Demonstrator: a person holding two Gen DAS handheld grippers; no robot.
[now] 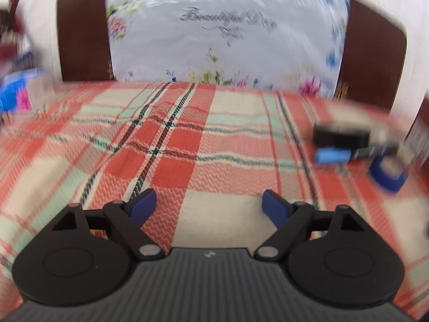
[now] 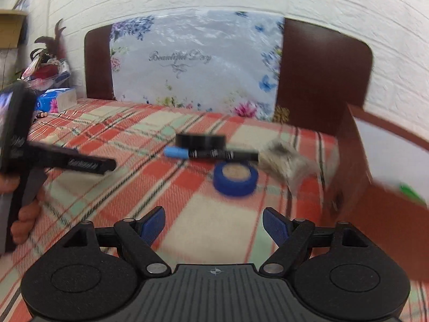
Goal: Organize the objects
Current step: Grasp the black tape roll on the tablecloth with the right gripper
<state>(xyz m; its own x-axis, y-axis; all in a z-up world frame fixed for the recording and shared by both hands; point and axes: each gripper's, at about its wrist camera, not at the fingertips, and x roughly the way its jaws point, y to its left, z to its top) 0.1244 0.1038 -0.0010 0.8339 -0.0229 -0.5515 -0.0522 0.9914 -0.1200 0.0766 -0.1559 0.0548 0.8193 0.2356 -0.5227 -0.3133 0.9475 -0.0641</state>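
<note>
With both my left gripper (image 1: 209,206) and right gripper (image 2: 213,222) spread and empty, the marker (image 2: 211,154) lay touching behind the blue tape roll (image 2: 236,178), so a hasty grab risked nudging either.

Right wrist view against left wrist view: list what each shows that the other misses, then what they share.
Only the right wrist view shows the brown cardboard box, the crumpled grey wrapper, the person's hand and the left hand-held gripper's body, seen from the side.

Only the left wrist view shows the left hand-held gripper with its jaws apart over bare cloth.

Both show the red plaid bedspread, the floral pillow, the blue tape roll, the blue-capped black marker and the flat black round case.
</note>
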